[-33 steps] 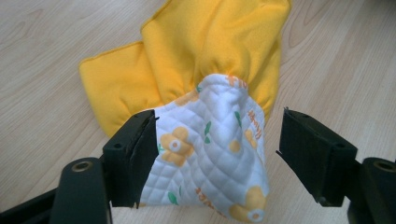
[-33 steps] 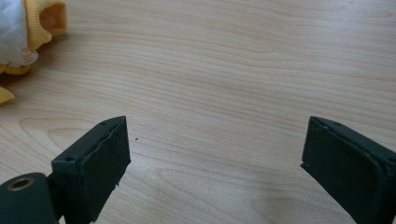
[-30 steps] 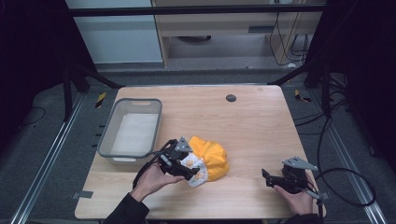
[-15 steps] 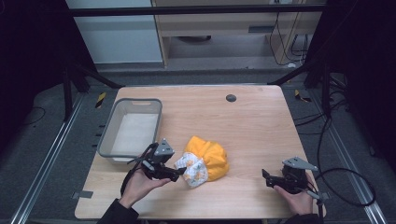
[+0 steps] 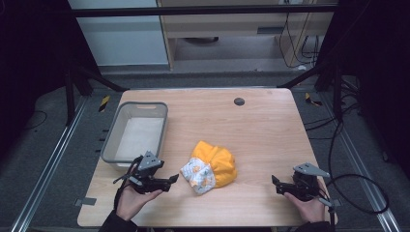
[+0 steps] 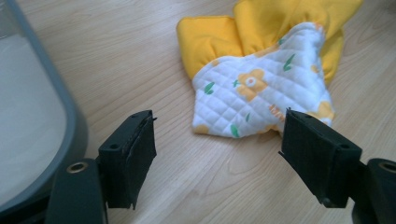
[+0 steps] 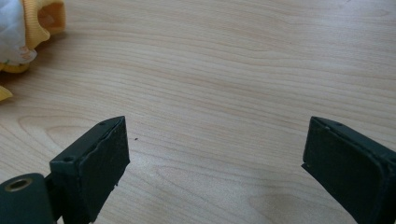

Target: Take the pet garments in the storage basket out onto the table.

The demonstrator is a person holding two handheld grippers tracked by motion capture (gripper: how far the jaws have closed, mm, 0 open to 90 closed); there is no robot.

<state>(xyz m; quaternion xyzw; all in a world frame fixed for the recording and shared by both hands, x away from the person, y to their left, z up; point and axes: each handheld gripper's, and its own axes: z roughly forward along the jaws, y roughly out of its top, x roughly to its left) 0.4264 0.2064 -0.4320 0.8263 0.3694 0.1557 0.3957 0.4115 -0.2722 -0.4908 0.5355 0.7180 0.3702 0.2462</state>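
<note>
Pale wooden bench [image 5: 270,130], dark floor around. Nearest: left gripper [image 5: 164,181] now drawn back from the crumpled yellow quilted cloth with white floral lining [image 5: 211,166], jaws spread, empty; cloth released mid-bench. Right gripper [image 5: 278,183] wide apart, idle, well clear. Farther left: grey plastic bin [image 5: 112,141], empty. Likely regrasp next.

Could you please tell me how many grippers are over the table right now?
2: the left gripper sits near the front left, beside the grey bin; the right gripper sits at the front right corner.
</note>
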